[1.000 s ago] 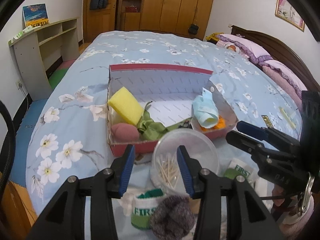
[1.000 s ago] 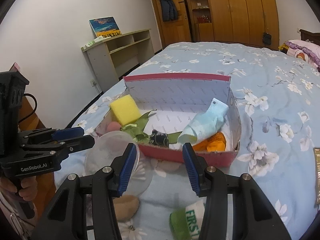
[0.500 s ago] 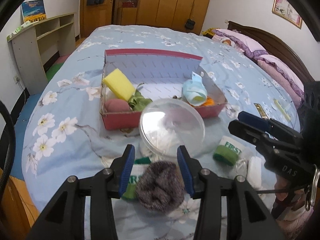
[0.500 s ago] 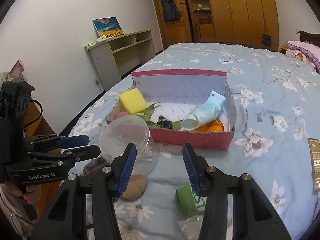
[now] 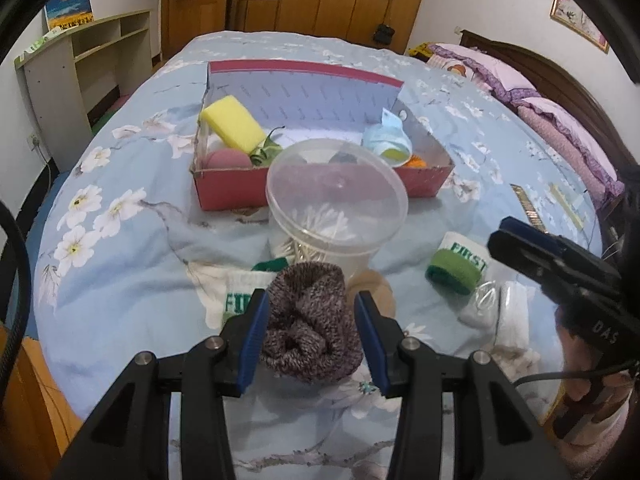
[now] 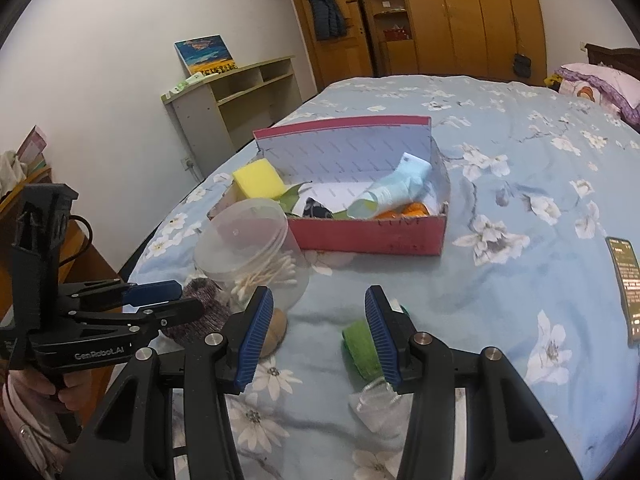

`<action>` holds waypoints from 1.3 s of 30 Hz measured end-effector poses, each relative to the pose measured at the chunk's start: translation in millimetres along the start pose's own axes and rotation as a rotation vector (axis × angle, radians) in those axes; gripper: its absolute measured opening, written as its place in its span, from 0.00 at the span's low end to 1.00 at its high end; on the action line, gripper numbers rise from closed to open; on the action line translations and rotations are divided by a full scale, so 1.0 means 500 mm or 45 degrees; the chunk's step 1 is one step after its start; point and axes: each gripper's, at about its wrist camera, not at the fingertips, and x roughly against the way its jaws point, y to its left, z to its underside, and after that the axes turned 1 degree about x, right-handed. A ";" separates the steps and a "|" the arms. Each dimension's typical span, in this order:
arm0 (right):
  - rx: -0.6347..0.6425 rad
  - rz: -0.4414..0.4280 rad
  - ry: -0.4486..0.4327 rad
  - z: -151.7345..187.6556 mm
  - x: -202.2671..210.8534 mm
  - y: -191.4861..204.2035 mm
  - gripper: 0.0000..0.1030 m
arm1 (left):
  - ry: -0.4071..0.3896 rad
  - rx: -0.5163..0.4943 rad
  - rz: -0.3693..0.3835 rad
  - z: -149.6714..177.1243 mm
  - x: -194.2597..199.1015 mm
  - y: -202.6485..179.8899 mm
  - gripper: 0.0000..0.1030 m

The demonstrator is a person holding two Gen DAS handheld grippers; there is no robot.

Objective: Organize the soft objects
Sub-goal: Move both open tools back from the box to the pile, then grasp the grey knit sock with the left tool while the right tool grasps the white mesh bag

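Knit sock [image 5: 308, 324] between open left claw [image 5: 310, 338] fingers; untouched

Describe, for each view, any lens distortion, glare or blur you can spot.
Left wrist view: fisheye bends the bed outward, dark corners vignette, soft glare on the clear tub lid, knitted sock sharp. Right wrist view: same curved edges, wardrobe bowed, far pillows slightly soft.

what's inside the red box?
In the red box: a yellow sponge, a pink ball, green ribbon, a light blue sock over something orange. The tub hides the middle.
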 end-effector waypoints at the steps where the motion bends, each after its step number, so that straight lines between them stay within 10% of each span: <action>1: -0.005 0.001 0.001 0.003 0.001 -0.003 0.48 | 0.000 -0.005 -0.012 0.003 -0.002 -0.001 0.45; 25: -0.083 0.028 0.042 0.062 0.016 -0.058 0.48 | -0.033 0.010 -0.101 0.044 -0.025 -0.021 0.55; 39: -0.136 0.081 0.058 0.089 0.024 -0.094 0.48 | -0.100 -0.045 -0.042 0.057 0.006 -0.041 0.27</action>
